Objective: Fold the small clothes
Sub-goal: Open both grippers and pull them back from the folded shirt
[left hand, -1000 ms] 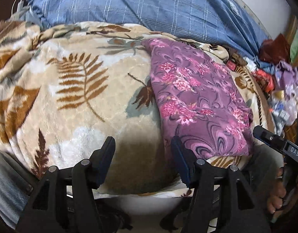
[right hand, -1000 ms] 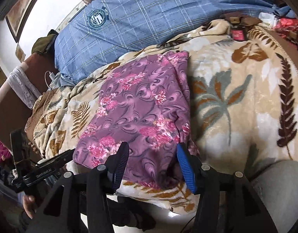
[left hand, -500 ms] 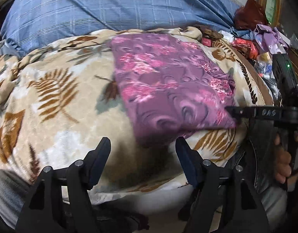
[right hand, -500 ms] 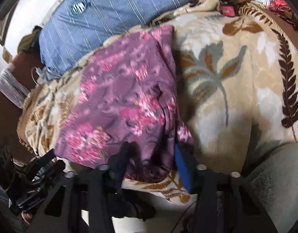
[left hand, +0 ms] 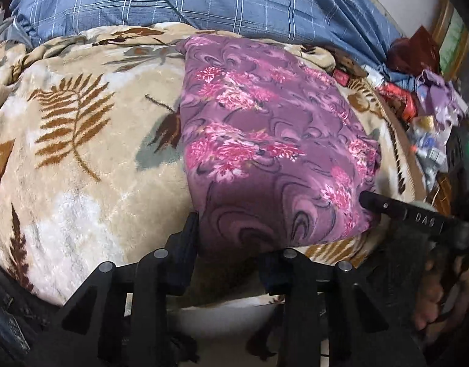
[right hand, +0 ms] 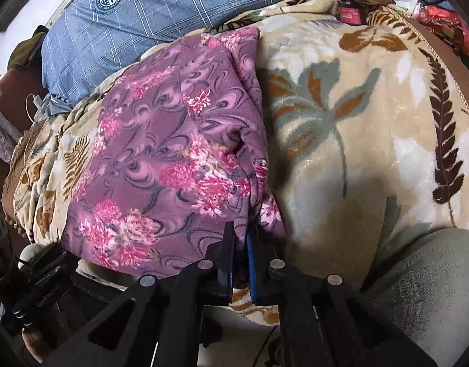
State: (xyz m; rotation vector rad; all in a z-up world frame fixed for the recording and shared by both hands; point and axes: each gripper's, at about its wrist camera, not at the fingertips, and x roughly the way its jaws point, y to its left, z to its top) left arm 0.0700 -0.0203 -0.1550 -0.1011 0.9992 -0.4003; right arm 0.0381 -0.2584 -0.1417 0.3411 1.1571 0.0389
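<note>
Right wrist, right tongs pinching purple garment

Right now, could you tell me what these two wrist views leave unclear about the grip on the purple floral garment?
- Left wrist view: the left gripper right fingertip is hidden behind the purple floral garment, so contact is unclear.
- Right wrist view: the right gripper pinches the hem; layers caught unclear.
- Both views: the garment's underside lies hidden against the leaf-print blanket.

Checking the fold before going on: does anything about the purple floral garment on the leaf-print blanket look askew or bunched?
Yes. The purple floral garment has a puckered ridge along its right edge, above where the right gripper pinches it. Elsewhere it lies fairly flat.
</note>
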